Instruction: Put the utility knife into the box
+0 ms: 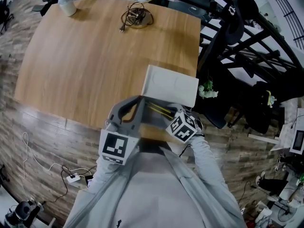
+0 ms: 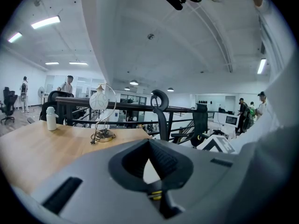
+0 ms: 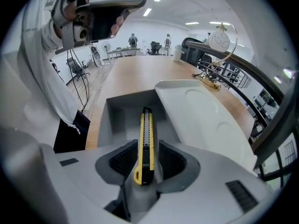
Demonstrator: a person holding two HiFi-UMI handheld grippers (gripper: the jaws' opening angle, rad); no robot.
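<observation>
A yellow and black utility knife (image 3: 145, 143) lies between the fingers of my right gripper (image 3: 148, 148). Its tip points down into the open white box (image 3: 122, 112), and there is a gap on each side between it and the ribbed pads (image 3: 122, 158). The box's lid (image 3: 205, 120) stands tipped back to the right. In the head view the box (image 1: 171, 85) sits at the table's near edge, with the knife (image 1: 159, 109) over it and the right gripper (image 1: 162, 116) just behind. My left gripper (image 1: 138, 100) hovers at the box's left with its fingertips together, empty (image 2: 149, 141).
The wooden table (image 1: 85, 61) carries a wire lamp with a coiled cable (image 1: 137, 17) and a white bottle (image 1: 67, 4) at its far side. A black railing and office chairs (image 1: 237, 27) stand to the right. A power strip and cable (image 1: 71, 177) lie on the floor.
</observation>
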